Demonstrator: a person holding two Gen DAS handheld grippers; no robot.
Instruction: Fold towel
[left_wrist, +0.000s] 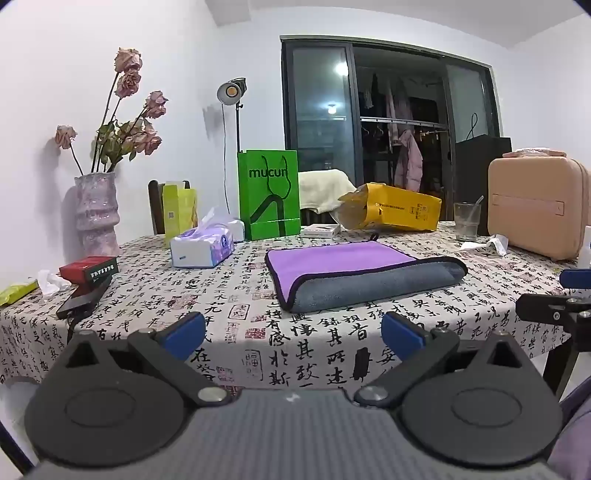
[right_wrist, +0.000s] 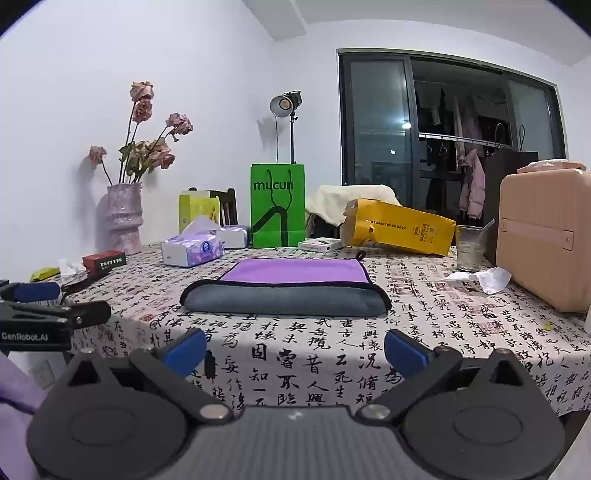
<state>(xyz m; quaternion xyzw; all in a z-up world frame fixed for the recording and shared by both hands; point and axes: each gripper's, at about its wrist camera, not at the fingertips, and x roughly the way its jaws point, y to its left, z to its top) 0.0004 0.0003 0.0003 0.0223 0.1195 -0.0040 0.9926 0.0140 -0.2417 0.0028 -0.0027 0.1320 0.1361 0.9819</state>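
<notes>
Towel (left_wrist: 354, 273) (right_wrist: 291, 286) sits mid-table (left_wrist: 207, 302) (right_wrist: 424, 325) on the calligraphy-print cloth. It's two-sided: purple face up on the far part, grey side showing where the near edge is folded back over it into a soft rolled band. Black piping runs round the border; small black hang loop at the far edge. Fold looks flat and fairly square, with rounded corners on the grey band.

Left tool (left_wrist: 293, 332): blue-padded fingers spread wide, nothing between them, hovering over the near table edge short of the towel. Right tool (right_wrist: 295, 349): same, fingers wide apart, empty, also off the towel. Each tool shows at the edge of the other's view.

Behind the towel: green mucun bag (left_wrist: 269, 195) (right_wrist: 277, 205) upright, yellow bag (left_wrist: 395, 210) (right_wrist: 402, 227) lying on its side, tissue pack (left_wrist: 202, 246) (right_wrist: 192, 250) far-left of the towel, vase of dried roses (left_wrist: 96, 212) (right_wrist: 123, 216) at the wall, glass (left_wrist: 466, 220) (right_wrist: 470, 247) beside a pink case (left_wrist: 535, 206) (right_wrist: 546, 240) on the right.
</notes>
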